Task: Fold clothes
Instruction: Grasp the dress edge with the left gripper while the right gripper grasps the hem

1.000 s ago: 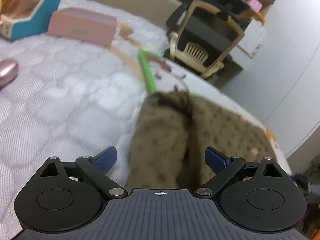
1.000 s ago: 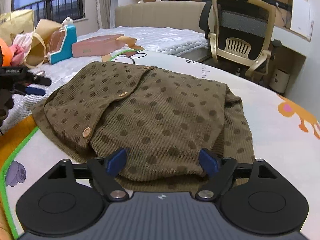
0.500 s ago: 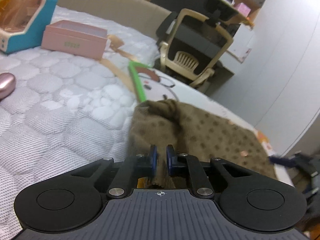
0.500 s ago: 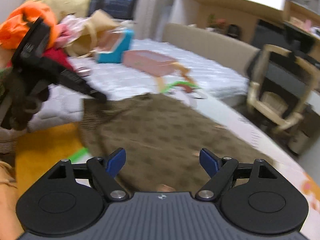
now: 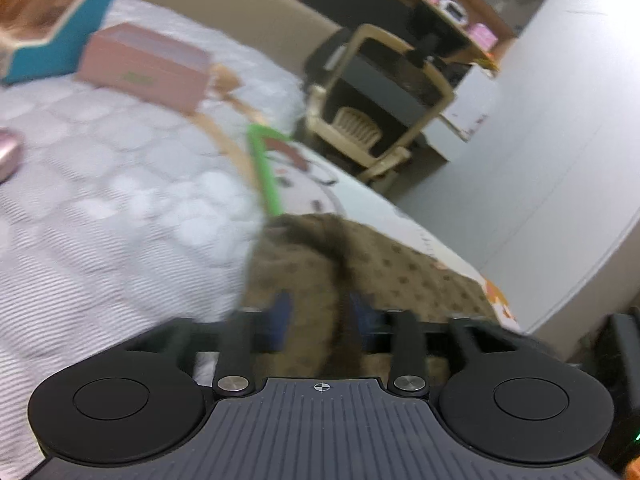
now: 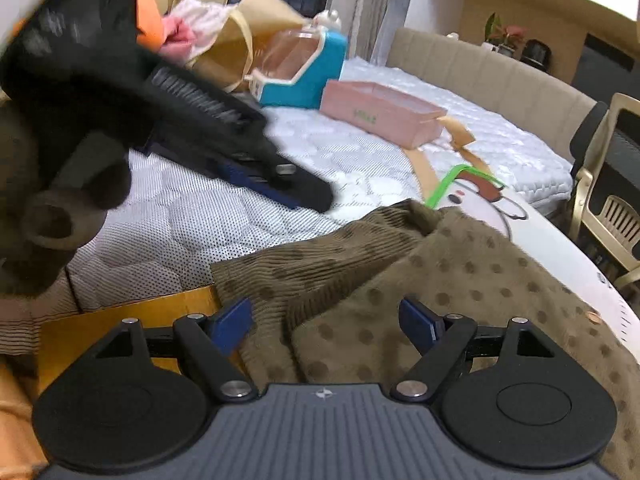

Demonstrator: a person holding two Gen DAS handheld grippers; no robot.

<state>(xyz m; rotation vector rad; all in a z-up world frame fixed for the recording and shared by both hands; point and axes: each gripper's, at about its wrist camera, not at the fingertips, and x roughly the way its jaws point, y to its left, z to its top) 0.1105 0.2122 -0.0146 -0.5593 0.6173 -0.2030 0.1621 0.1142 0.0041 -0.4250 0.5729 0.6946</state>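
A brown dotted corduroy garment lies folded on a white cartoon mat, with its left edge hanging onto the quilted mattress. My left gripper is blurred, its blue fingers partly apart over the garment's ridge. In the right wrist view the left gripper hangs above the mattress, just left of the garment's corner and clear of it, held by a dark-gloved hand. My right gripper is open low over the garment's near-left fold, with nothing pinched.
A pink box and a teal container sit on the mattress behind. A beige office chair stands past the mat. A paper bag and piled clothes are at the far left.
My left gripper was shut on the garment's edge half a second ago; its fingers have now spread and it has let go. The right gripper swung left along the garment and stayed open.
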